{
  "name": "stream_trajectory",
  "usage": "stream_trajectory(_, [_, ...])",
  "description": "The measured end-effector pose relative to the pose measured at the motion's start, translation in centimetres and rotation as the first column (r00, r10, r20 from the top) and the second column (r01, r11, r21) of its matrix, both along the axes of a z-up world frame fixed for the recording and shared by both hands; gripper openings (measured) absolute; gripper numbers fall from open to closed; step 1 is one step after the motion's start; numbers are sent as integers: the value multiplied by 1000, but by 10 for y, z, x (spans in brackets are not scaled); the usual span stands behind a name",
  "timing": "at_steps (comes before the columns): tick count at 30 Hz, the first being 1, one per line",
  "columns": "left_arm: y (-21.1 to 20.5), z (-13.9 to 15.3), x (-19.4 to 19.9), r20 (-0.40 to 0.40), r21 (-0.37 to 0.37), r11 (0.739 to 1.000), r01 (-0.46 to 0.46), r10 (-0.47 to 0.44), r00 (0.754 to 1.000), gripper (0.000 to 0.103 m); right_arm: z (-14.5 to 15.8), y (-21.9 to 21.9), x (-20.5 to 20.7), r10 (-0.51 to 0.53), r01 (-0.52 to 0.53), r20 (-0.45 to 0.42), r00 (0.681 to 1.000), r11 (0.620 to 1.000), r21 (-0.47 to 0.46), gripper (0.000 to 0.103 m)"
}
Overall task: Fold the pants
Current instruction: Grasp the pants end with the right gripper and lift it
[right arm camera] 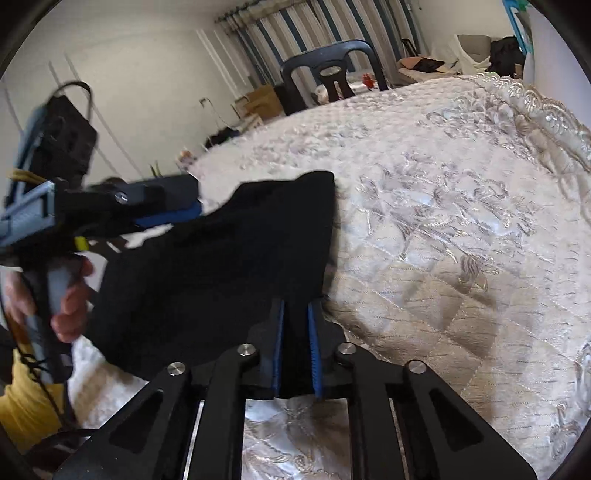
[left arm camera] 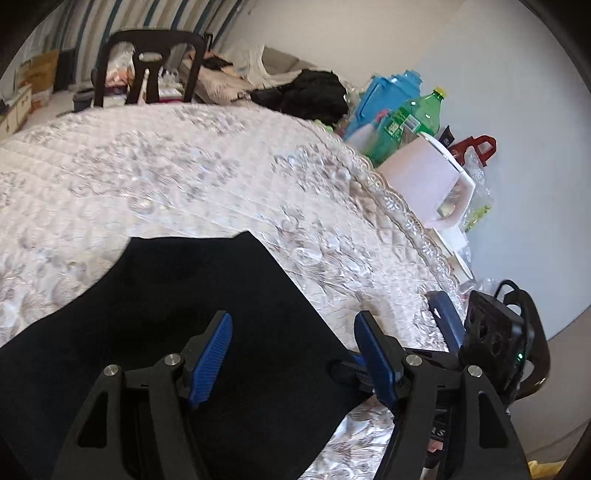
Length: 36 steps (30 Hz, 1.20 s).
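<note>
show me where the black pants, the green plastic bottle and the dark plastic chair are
black fabric pants (left arm camera: 177, 295), left wrist view, middle of cloth
green plastic bottle (left arm camera: 417, 114), left wrist view, body
dark plastic chair (right arm camera: 332, 66), right wrist view, backrest

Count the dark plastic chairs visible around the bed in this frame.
1. A single dark chair stands at the far edge of the quilted bed, its back toward the striped curtains. Others may be hidden beyond the bed.

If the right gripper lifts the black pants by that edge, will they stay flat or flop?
Probably flop: the black pants lie limp on the quilted bedspread, their far edge wavy. The right gripper pinches only a narrow bit, so the rest would likely hang and drag. The cloth looks thin, likely light. The left gripper is open above them.
</note>
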<state>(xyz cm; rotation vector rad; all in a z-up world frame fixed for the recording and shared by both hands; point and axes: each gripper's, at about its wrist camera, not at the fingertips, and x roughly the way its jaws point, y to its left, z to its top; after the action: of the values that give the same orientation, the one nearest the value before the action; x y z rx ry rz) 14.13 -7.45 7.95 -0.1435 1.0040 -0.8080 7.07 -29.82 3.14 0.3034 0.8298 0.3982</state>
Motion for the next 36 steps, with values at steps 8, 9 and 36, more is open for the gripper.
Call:
stream_trajectory(8, [-17,2,11,-30,80,995,53,-51,998,76,17,33,-13,117,-118,121,986,993,0,9])
stream_trajectory(9, [-18,3,10,-21,95,994,56,-54,998,76,18,35,-14,127,-127,127,984,992,-8,9])
stream_trajectory(36, [31,-16,19,-47,183,979,-84,94,994,15,38,107,-43,334,-301,245,910,940,-162,0])
